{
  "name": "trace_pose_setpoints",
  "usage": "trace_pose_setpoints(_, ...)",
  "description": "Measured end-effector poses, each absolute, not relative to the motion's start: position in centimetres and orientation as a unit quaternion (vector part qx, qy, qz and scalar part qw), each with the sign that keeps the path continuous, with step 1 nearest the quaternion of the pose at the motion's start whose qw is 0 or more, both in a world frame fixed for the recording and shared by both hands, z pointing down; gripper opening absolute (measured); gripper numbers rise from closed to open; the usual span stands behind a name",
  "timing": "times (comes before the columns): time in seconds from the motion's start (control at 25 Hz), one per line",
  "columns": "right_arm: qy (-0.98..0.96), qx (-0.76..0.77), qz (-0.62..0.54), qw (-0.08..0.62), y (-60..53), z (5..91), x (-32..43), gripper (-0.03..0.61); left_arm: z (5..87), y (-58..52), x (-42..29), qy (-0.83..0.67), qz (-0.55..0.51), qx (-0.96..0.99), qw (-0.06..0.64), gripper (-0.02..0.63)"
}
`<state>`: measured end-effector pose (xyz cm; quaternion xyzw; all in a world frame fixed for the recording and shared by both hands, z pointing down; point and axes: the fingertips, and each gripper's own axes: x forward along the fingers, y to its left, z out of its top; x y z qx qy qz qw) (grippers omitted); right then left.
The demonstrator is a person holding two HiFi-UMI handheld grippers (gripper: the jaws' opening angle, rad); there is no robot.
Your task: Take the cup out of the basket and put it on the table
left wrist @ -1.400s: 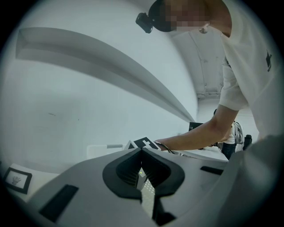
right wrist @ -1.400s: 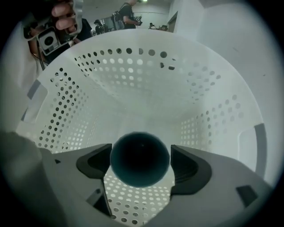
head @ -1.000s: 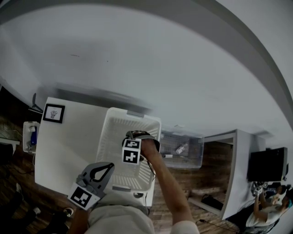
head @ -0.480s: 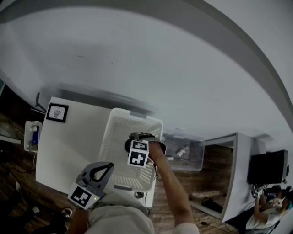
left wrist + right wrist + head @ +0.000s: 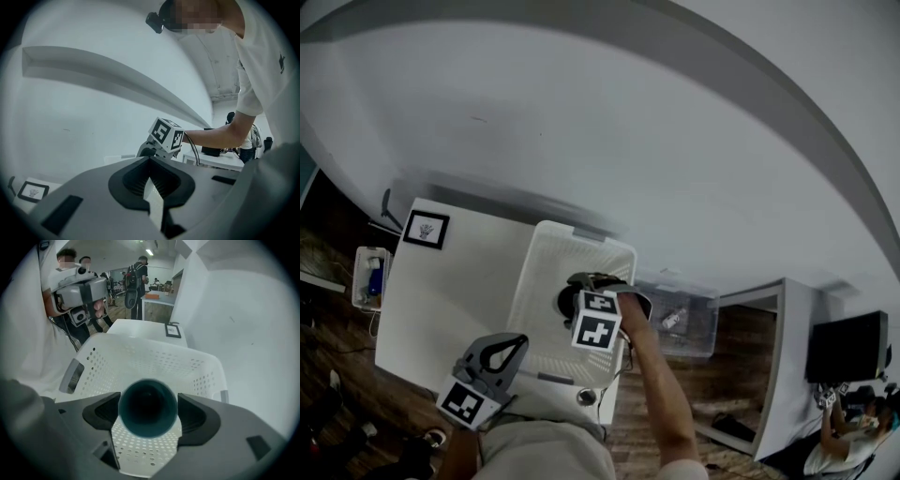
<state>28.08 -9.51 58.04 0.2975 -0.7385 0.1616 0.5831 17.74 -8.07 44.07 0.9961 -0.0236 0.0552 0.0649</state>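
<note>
Right gripper view: dark teal cup (image 5: pixel 148 408), mouth toward camera.

We see a white table (image 5: pixel 455 295) standing on a dark wooden floor (image 5: pixel 337 323). Two things rest directly on it. A white perforated plastic laundry basket (image 5: pixel 536 291) fills the right part of the top, reaching from the far edge nearly to the near edge, with a grey handle at each of those two ends. A small black-framed card (image 5: pixel 426 229) lies flat at the far left corner, well apart from the basket. Between them we find only bare tabletop. From the right gripper view, the card (image 5: pixel 173 330) sits beyond the basket's (image 5: pixel 140 363) rim.
</note>
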Motion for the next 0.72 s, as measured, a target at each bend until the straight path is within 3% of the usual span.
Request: trace_pose_setpoints(0.72,-0.760,0.290,0.083,0.576,-8.9,48.1,23.5,0.385,43.1,-7.9,12.7,-0.064,0.045,0.996,0.053,0.002)
